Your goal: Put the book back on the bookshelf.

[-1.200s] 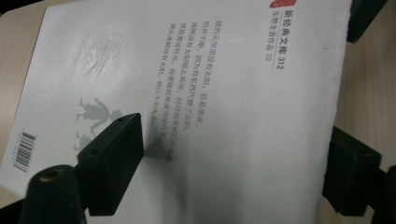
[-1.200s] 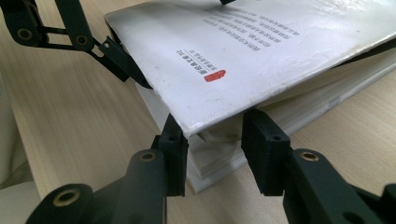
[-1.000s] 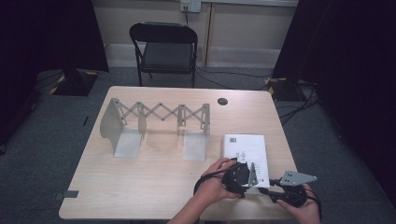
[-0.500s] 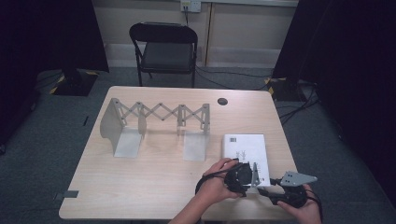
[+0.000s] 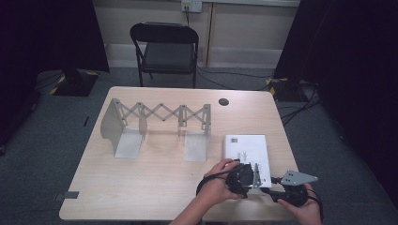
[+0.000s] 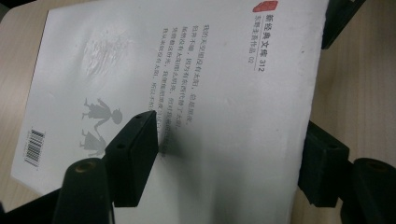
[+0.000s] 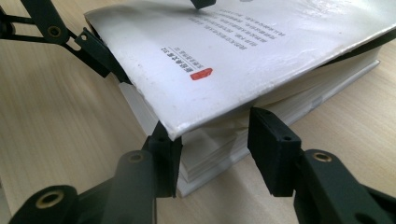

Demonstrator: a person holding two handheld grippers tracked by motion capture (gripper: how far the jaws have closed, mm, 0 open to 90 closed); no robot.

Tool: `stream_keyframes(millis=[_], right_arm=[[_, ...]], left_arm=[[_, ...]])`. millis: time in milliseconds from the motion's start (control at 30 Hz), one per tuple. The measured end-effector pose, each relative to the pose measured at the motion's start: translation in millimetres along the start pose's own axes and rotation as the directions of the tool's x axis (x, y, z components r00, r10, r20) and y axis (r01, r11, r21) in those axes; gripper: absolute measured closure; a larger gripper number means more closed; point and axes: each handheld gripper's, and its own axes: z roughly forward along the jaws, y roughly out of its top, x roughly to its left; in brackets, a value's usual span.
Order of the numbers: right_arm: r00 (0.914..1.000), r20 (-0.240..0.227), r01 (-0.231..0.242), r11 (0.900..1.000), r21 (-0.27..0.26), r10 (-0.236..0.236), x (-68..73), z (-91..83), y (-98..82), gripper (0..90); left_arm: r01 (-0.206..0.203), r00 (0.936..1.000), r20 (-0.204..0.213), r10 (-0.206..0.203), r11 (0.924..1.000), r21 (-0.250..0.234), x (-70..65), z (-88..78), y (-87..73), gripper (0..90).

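Wooden table: one white book, one metal rack (expandable), two tongs.

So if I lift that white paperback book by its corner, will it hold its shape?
Probably not. The thin white cover already curls up off the page block, so it would likely flop open. The glossy cover may slip between pads. The thick white paperback book looks fairly heavy; it should slide flat, not tip.

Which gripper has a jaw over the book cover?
The left gripper; the right gripper straddles the book corner. Both have just been closing, book between their jaws.
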Motion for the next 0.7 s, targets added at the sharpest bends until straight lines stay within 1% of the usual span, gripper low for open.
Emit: stream_keyframes(millis=[33, 67, 133, 167, 233, 267, 300, 333, 400, 433, 467, 500, 533, 567, 600, 633, 667, 700], right_arm=[[1.0000, 0.004, 0.005, 1.000, 0.002, -0.005, 0.6, -0.1, 0.4, 56.0], [1.0000, 0.008, 0.004, 1.000, 0.007, -0.004, 0.8, -0.1, 0.4, 56.2], [0.9999, 0.010, 0.010, 1.000, 0.020, -0.010, 1.1, 1.0, -0.6, 56.2], [0.9999, -0.002, -0.012, 1.000, 0.011, 0.013, 0.1, 0.2, -1.0, 56.3], [0.9999, -0.003, -0.014, 1.000, 0.004, 0.014, 0.0, -0.4, -0.4, 56.4], [0.9999, -0.003, -0.014, 1.000, 0.004, 0.014, 0.0, -0.4, -0.4, 56.4], [0.9997, -0.003, -0.024, 1.000, -0.006, 0.024, 0.2, -1.0, 0.2, 56.5], [0.9997, -0.003, -0.024, 1.000, -0.006, 0.024, 0.2, -1.0, 0.2, 56.5], [0.9994, -0.010, -0.034, 0.999, -0.013, 0.034, -0.1, -2.0, 0.7, 56.6], [0.9993, -0.008, -0.036, 0.999, -0.013, 0.036, 0.1, -2.4, 1.0, 56.7], [0.9993, -0.008, -0.036, 0.999, -0.013, 0.036, 0.1, -2.4, 1.0, 56.7], [0.9991, -0.010, -0.043, 0.999, -0.022, 0.042, -0.3, -2.5, 0.9, 56.7], [0.9991, -0.010, -0.043, 0.999, -0.022, 0.042, -0.3, -2.5, 0.9, 56.7], [0.9985, -0.012, -0.053, 0.998, -0.020, 0.053, 0.0, -3.1, 1.0, 56.8], [0.9985, -0.012, -0.053, 0.998, -0.020, 0.053, 0.0, -3.1, 1.0, 56.8], [0.9985, -0.013, -0.053, 0.998, -0.015, 0.053, 0.0, -2.9, 0.9, 56.8], [0.9985, -0.013, -0.053, 0.998, -0.015, 0.053, 0.0, -2.9, 0.9, 56.8], [0.9983, -0.017, -0.056, 0.998, -0.013, 0.055, -0.3, -2.3, 0.4, 56.8]], left_arm=[[0.005, 1.0000, 0.006, -0.005, 1.0000, 0.003, -0.2, 0.0, 0.2, 30.0], [0.036, 0.9991, 0.023, -0.036, 0.9993, -0.007, 1.5, -0.2, -0.4, 27.6], [0.076, 0.9963, 0.042, -0.075, 0.9968, -0.024, 4.5, -0.1, -1.9, 26.8], [0.079, 0.9963, 0.037, -0.078, 0.9965, -0.026, 3.6, 0.1, -1.6, 25.9], [0.064, 0.9978, 0.021, -0.064, 0.9980, -0.004, 2.0, 0.7, 2.0, 25.1], [0.064, 0.9978, 0.021, -0.064, 0.9980, -0.004, 2.0, 0.7, 2.0, 24.0], [0.057, 0.9983, 0.013, -0.057, 0.9983, -0.008, 1.5, 2.1, 2.9, 22.3], [0.051, 0.9986, 0.016, -0.051, 0.9987, 0.002, 1.3, 2.3, 3.6, 22.3], [0.059, 0.9983, -0.004, -0.059, 0.9982, -0.013, -0.9, 5.1, 4.6, 19.5], [0.049, 0.9986, -0.019, -0.049, 0.9987, -0.013, -1.5, 6.9, 5.3, 18.3], [0.049, 0.9986, -0.019, -0.049, 0.9987, -0.013, -1.5, 6.9, 5.3, 18.4], [0.048, 0.9981, -0.038, -0.049, 0.9985, -0.027, -2.8, 8.7, 4.8, 18.6], [0.048, 0.9981, -0.038, -0.049, 0.9985, -0.027, -2.8, 8.7, 4.8, 18.2], [0.044, 0.9978, -0.048, -0.046, 0.9982, -0.040, -3.4, 9.9, 4.3, 18.2], [0.043, 0.9977, -0.051, -0.045, 0.9983, -0.040, -3.8, 10.3, 4.2, 18.2], [0.045, 0.9972, -0.057, -0.048, 0.9979, -0.046, -4.6, 11.1, 3.3, 19.5], [0.045, 0.9972, -0.057, -0.048, 0.9979, -0.046, -4.6, 11.1, 3.3, 20.5], [0.034, 0.9981, -0.050, -0.036, 0.9987, -0.038, -4.6, 8.9, 5.0, 23.0]])
